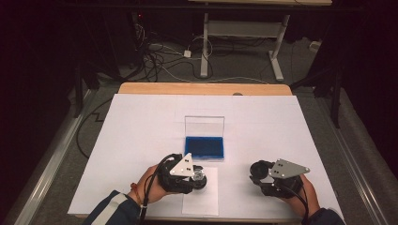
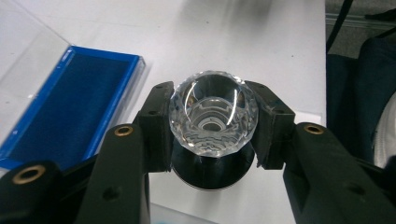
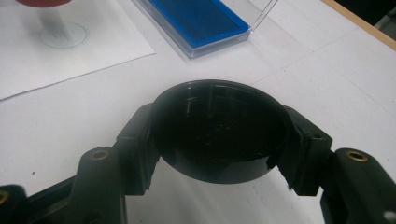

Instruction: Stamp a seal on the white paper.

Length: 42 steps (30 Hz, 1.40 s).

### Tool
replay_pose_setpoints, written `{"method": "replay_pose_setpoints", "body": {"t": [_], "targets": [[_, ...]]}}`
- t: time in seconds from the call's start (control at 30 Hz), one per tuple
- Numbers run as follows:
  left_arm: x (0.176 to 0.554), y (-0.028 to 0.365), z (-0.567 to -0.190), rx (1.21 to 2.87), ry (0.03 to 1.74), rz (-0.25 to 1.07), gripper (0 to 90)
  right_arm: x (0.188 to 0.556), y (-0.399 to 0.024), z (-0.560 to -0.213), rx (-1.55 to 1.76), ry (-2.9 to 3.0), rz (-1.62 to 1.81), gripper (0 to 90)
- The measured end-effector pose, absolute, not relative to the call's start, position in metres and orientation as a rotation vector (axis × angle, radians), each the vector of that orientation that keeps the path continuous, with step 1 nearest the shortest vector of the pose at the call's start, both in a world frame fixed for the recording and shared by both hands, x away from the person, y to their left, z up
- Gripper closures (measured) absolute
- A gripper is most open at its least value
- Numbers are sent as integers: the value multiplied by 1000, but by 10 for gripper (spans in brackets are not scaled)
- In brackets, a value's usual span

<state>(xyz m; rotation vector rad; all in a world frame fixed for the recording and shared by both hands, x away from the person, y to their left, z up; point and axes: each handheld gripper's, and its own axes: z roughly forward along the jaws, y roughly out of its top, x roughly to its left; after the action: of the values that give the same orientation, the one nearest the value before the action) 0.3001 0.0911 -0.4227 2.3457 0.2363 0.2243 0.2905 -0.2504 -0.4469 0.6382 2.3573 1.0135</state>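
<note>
1. Left gripper (image 2: 212,154) clamps a faceted crystal ball (image 2: 213,109) by its sides, above a round black base (image 2: 212,173); side grip leaves the ball's underside free for seating.
2. Right gripper (image 3: 217,154) holds a shallow black round cap (image 3: 217,135), hollow facing the camera, apart from the left & low over the table (image 1: 141,122), prob. parked till needed.
3. Ahead of both: blue-lined tray (image 1: 204,146) w/ clear lid (image 1: 204,125) standing up at its far side, looks ready to receive.
4. Paper sheet (image 1: 206,197) under left gripper, printed circle (image 3: 63,35) on it.
5. Room: bare surface between the 2 grippers & beyond the tray; table's near edge close behind both hands.
</note>
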Motion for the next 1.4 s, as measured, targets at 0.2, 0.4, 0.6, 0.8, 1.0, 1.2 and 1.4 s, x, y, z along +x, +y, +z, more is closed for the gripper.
{"method": "replay_pose_setpoints", "body": {"t": [0.2, 0.4, 0.6, 0.8, 1.0, 1.2, 1.4], "targets": [[303, 87, -433, 2373, 236, 199, 542, 291, -250, -448, 640, 2365, 1009, 382], [304, 85, -438, 2371, 242, 179, 542, 291, -250, -449, 644, 2370, 1006, 382], [305, 83, -443, 2386, 239, 181, 542, 290, -250, -449, 643, 2372, 1003, 382], [306, 81, -446, 2387, 236, 175, 542, 291, -250, -449, 642, 2374, 1003, 382], [307, 79, -451, 2407, 237, 180, 542, 291, -250, -449, 642, 2372, 1003, 382], [309, 83, -454, 2390, 260, 151, 542, 291, -250, -449, 640, 2374, 1000, 382], [310, 84, -456, 2379, 270, 134, 543, 290, -250, -449, 642, 2374, 997, 382]]}}
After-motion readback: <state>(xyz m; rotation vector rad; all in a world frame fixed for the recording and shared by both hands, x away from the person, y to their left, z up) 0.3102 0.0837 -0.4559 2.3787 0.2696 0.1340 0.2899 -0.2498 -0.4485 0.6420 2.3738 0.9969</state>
